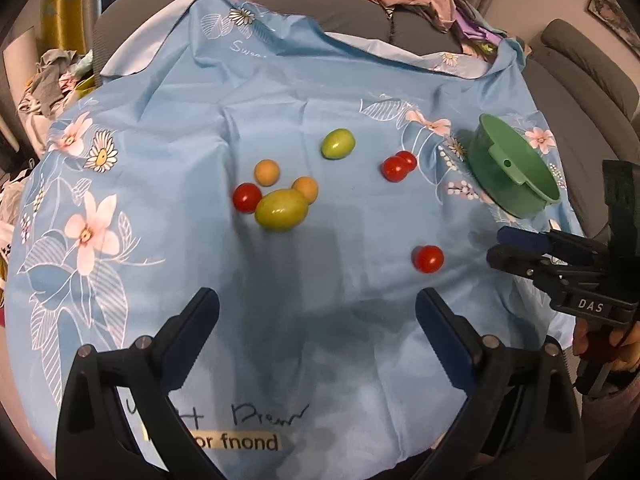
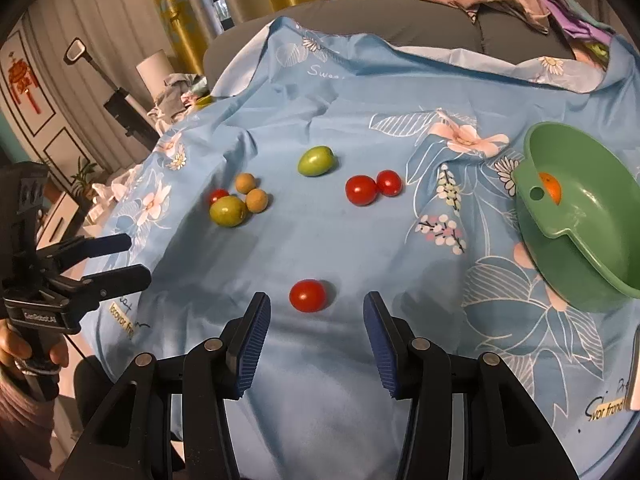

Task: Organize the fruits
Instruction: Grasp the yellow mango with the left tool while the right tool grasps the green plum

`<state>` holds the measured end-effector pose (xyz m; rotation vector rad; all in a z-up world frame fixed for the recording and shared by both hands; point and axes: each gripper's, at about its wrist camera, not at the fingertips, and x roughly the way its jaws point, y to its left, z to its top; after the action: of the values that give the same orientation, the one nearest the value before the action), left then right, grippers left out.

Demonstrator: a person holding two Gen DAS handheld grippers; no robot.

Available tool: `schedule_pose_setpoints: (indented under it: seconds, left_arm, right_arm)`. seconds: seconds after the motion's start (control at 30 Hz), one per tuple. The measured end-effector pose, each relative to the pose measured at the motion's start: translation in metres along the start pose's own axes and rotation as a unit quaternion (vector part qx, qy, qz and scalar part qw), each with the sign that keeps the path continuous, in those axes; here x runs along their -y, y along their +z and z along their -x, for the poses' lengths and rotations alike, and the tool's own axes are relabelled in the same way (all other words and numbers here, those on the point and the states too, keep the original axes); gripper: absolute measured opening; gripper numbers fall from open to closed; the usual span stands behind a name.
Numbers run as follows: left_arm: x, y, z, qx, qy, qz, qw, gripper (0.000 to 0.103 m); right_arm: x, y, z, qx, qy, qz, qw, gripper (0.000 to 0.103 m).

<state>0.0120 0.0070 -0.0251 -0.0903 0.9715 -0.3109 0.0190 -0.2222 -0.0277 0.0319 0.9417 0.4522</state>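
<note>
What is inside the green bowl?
One orange fruit shows inside the green bowl, against its far wall. The near rim hides the bowl's floor, so more could lie there.

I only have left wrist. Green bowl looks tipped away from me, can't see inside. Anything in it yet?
Observer: Yes. The right wrist view looks into the green bowl and shows one orange fruit against its inner wall, partly hidden by the rim.
Operator: Is the right gripper lined up on anything?
Observer: Its own camera has the lone red tomato just ahead of the open right gripper, roughly centred between the pads, not yet touched.
Operator: Anything at the table's right edge past my frame?
Observer: A pale flat object lies at the cloth's right edge; too cropped to identify.
</note>
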Motion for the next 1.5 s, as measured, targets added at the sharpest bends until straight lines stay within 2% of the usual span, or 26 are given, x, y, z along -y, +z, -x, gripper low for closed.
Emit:
schedule_pose_setpoints:
  seconds: [0.23,0.47,0.53,0.67,0.73,0.97,1.0,1.03,1.1,1.13,1.37,1.5]
  left_arm:
    - [-0.002,0.006,-0.013,-0.002,-0.005,-0.010,0.9999,0.088]
    - [-0.007,0.031,-0.044,-0.009,0.016,-0.044,0.9989,0.084]
    - [-0.009,0.037,-0.054,-0.015,0.011,-0.052,0.9985,0.078]
    - [-0.014,0.045,-0.072,-0.030,0.007,-0.051,0.9982,0.075]
    - [-0.015,0.047,-0.076,-0.036,0.006,-0.056,0.9978,0.068]
    - [-0.016,0.056,-0.092,-0.046,0.010,-0.073,0.9962,0.066]
    - [-0.016,0.057,-0.097,-0.053,0.010,-0.078,0.9955,0.063]
    - [-0.016,0.057,-0.100,-0.059,0.008,-0.079,0.9951,0.053]
    - [-0.015,0.056,-0.105,-0.067,0.000,-0.084,0.9943,0.040]
    - [-0.014,0.055,-0.104,-0.061,0.001,-0.087,0.9944,0.038]
    - [-0.023,0.054,-0.100,-0.045,-0.024,-0.063,0.9967,0.037]
    - [-0.026,0.054,-0.090,-0.031,-0.047,-0.038,0.9977,0.036]
  right_arm:
    - [0.001,0.002,-0.008,-0.006,0.003,-0.001,1.000,0.049]
    - [0.003,0.005,-0.019,-0.014,0.010,-0.003,1.000,0.049]
    - [0.003,0.005,-0.022,-0.018,0.010,-0.002,1.000,0.049]
    - [0.008,0.007,-0.028,-0.023,0.010,-0.007,1.000,0.049]
    - [0.011,0.009,-0.031,-0.024,0.010,-0.010,1.000,0.049]
    - [0.017,0.013,-0.043,-0.031,0.012,-0.018,0.999,0.049]
    - [0.017,0.013,-0.044,-0.032,0.013,-0.018,0.999,0.049]
    - [0.017,0.014,-0.045,-0.032,0.013,-0.017,0.999,0.049]
    - [0.016,0.016,-0.048,-0.032,0.015,-0.016,0.999,0.049]
    - [0.016,0.017,-0.049,-0.032,0.015,-0.015,0.999,0.049]
    - [0.011,0.031,-0.062,-0.031,0.020,-0.011,0.999,0.049]
    - [0.009,0.046,-0.070,-0.026,0.038,-0.016,0.999,0.049]
